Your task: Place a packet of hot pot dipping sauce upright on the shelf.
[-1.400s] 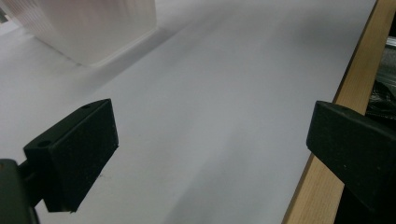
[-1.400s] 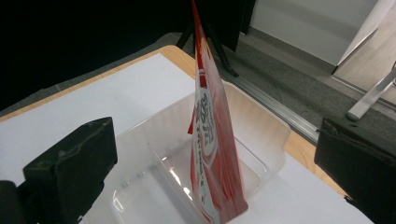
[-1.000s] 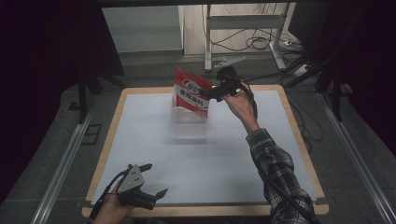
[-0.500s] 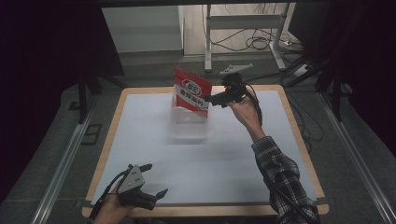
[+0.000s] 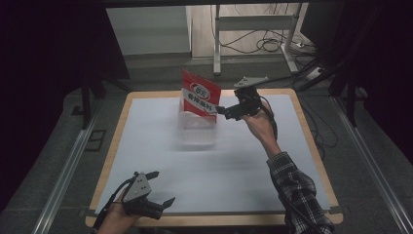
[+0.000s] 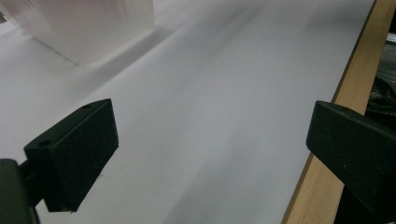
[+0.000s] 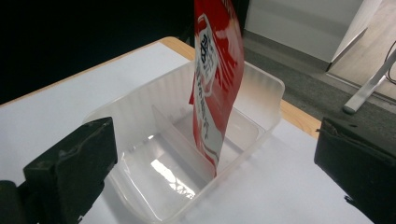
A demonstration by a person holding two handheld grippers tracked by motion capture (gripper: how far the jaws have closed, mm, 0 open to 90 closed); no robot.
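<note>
1. the red and white packet [image 7: 212, 88] stands on its edge in the clear plastic tray [image 7: 254, 95], in the far compartment just behind the divider [image 7: 180, 135]. In the high view it sits at about 12 o'clock on the surface [image 5: 160, 161], leaning toward 11
2. right claw [image 5: 220, 110] is wide open and holds nothing, it hangs just at the packet's 3 o'clock side. Left claw [image 5: 157, 188] is parked down at 7 o'clock near the wooden edge [image 6: 355, 84], jaws spread apart, also empty
3. biggest risk imo: the packet looks barely propped, so a nudge from the claw could tip it over the divider or right out the back of the tray
4. the tray looks light and nothing pins it down, so any side push could slide it toward the far edge. The left claw is well apart from it and can't steady it from there
5. if the claw closes on the glossy top corner only, I'd guess the packet twists or slips out
6. writing: there's a round logo up top and a white band with dark characters, looks like Chinese or Japanese, too blurry for me to read
</note>
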